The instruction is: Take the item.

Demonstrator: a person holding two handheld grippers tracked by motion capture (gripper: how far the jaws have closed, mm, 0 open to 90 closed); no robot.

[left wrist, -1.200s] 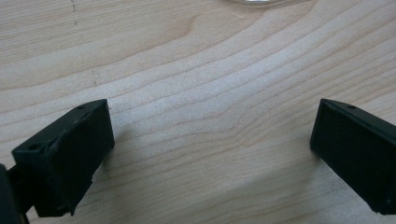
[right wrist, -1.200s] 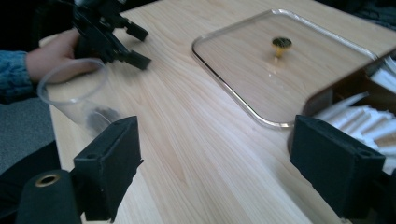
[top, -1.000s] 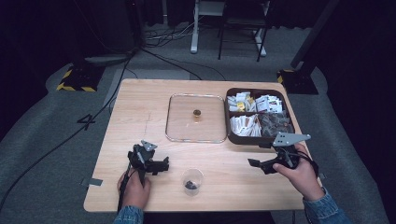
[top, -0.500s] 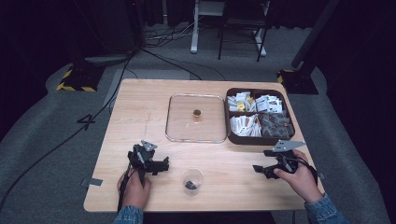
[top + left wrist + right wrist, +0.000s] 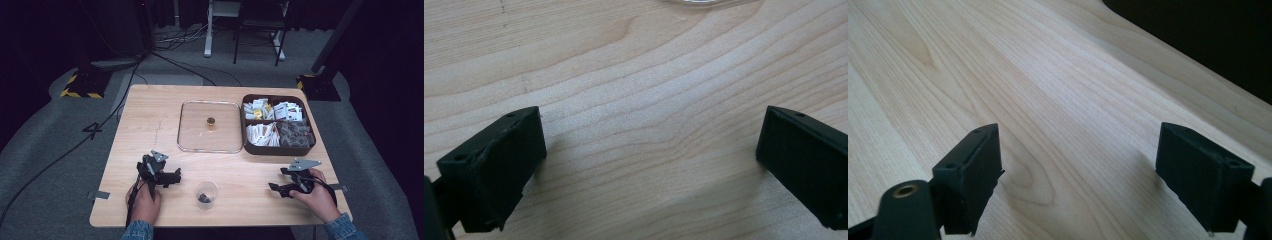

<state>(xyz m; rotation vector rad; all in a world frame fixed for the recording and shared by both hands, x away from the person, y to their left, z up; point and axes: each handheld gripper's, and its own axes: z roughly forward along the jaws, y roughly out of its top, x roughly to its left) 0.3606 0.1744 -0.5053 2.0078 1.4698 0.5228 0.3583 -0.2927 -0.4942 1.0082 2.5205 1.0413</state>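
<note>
Pale grained wooden table under left gripper and right gripper, blocky black jaws of both spread apart

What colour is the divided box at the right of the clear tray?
Dark brown; the divided box shows best in the high view, beside the clear tray.

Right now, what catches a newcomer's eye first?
The dark compartment box of packets at the table's far right, beside a clear square lid with a small gold knob. Nearer, a small clear cup sits between the open left hand-held gripper and right hand-held gripper.
</note>
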